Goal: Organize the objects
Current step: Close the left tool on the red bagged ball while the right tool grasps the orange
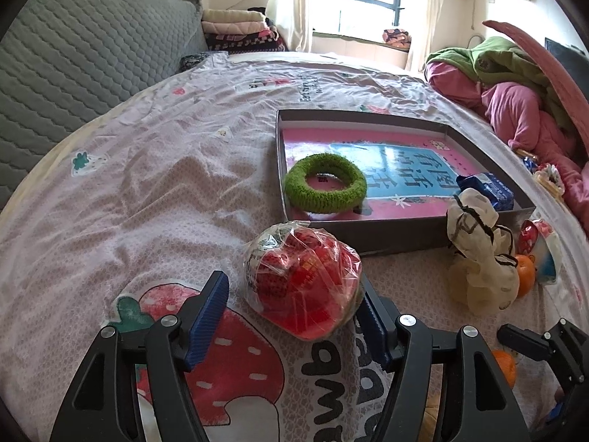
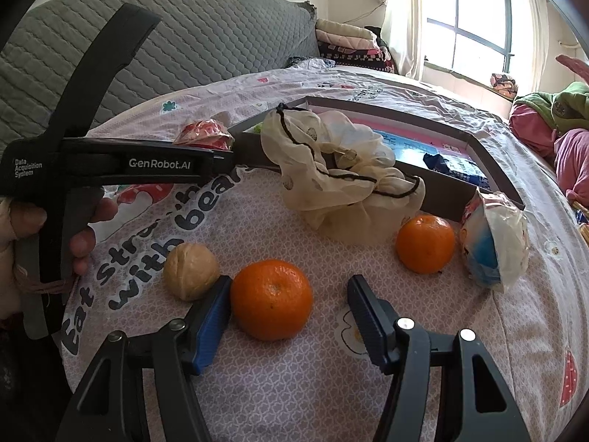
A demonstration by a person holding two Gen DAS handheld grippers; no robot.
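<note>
Straddling a red wrapped snack (image 1: 303,285) on the bed (image 1: 147,169), the left gripper (image 1: 294,309) gapes wide, gripping nothing. The right gripper (image 2: 289,313), equally wide, brackets an orange (image 2: 271,299) beside a walnut (image 2: 190,275). The tray (image 1: 401,234) holds a green ring (image 1: 325,184).

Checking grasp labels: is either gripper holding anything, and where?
Nothing is held. The left gripper is open around the wrapped red item; the right gripper is open around an orange.

Black gripper frames, ribbed blue fingers (image 1: 206,316), silver screws, "GenRobot.AI" marking.
</note>
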